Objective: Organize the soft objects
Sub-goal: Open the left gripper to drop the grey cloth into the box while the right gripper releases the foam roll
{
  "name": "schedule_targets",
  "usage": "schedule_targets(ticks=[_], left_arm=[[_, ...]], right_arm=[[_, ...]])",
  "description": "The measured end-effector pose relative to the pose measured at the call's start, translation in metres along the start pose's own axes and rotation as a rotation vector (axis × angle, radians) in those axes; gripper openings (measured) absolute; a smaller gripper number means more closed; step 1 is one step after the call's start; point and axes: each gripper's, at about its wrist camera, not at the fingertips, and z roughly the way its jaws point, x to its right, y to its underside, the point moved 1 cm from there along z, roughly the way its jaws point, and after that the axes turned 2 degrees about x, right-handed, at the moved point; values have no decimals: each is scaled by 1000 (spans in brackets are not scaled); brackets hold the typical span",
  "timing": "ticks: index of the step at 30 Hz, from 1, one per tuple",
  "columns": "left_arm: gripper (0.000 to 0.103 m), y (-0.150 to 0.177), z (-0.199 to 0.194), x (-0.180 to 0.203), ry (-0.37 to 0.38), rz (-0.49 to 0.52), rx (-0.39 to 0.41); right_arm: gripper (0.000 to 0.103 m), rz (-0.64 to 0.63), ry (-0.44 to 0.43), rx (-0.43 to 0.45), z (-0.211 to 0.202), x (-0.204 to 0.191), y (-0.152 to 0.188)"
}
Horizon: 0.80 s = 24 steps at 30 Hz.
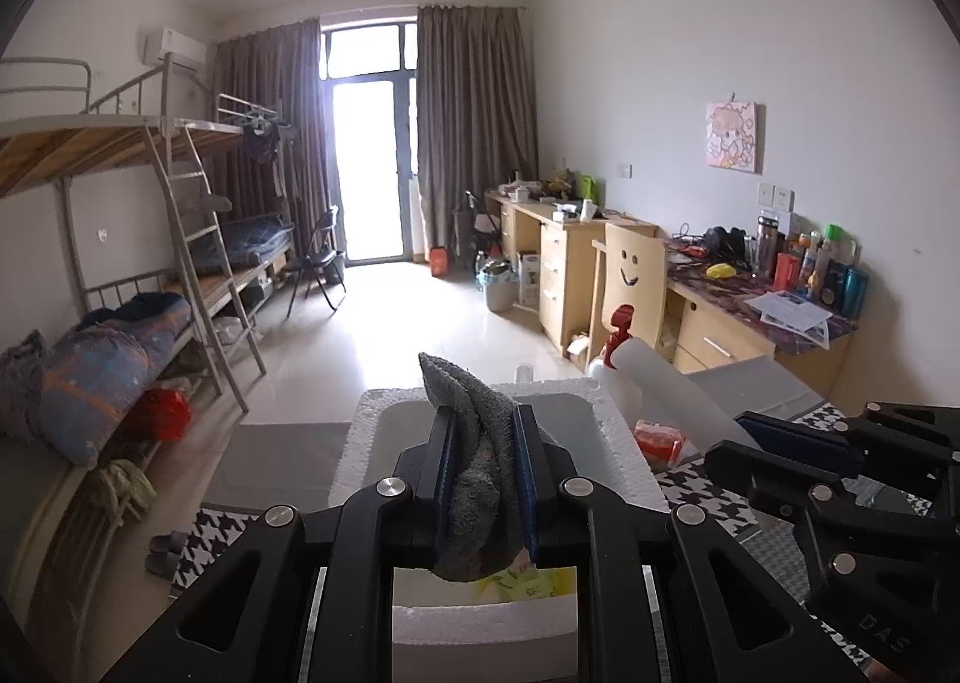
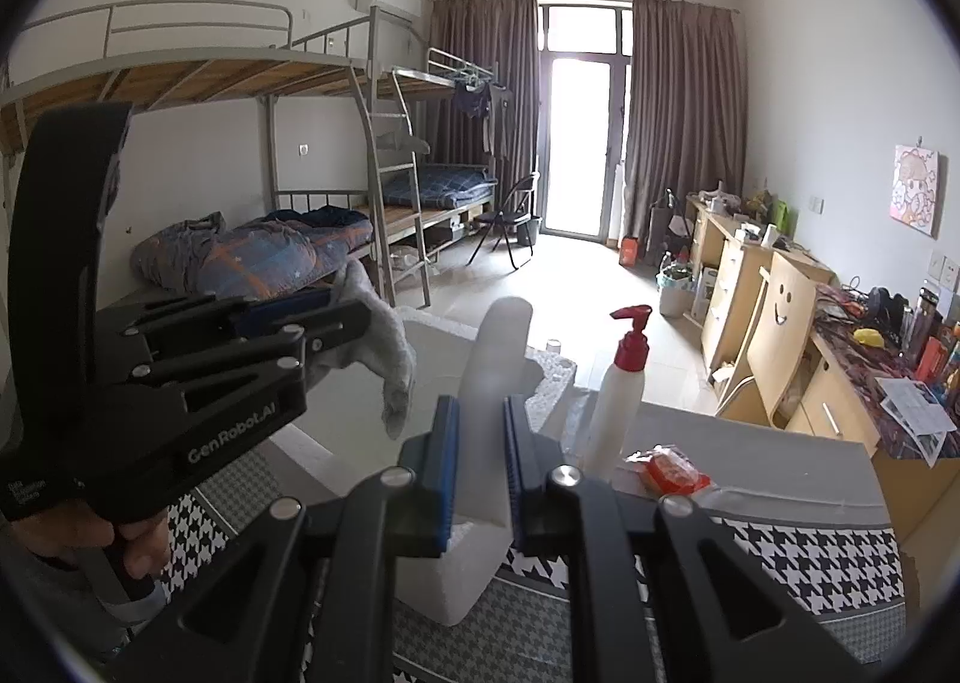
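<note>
Grey towel (image 1: 474, 479) pinched in left gripper (image 1: 480, 413), lower end hidden; right gripper (image 2: 480, 407) clamps translucent white sheet (image 2: 495, 383).

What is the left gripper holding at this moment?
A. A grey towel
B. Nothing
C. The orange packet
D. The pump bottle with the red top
A. In the left wrist view the left gripper is clamped on a grey towel, above the white foam box; the pump bottle and the orange packet sit on the table, ungripped.
</note>
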Motion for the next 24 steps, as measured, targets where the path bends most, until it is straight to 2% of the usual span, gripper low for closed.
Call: schedule_targets(ticks=[5,7,8,9,20,24], left_arm=[[24,3,4,-5,0,-17,-19],[40,4,8,-11,-15,-29,-35],[63,5,9,-13,-21,-33,-42],[79,6,9,-16,-31,-41,-42],[98,8,3,-30,-78,-74,-26],[101,7,3,-31,-86,-73,-23]], right_arm=[[17,8,-1,-16,6,1,-1],[17,9,1,-15,6,1,-3],[17,9,2,-15,6,0,-3],[17,10,1,-15,6,1,-4],[17,4,13,-22,10,-2,-9],[17,-5,10,-21,12,-6,-10]])
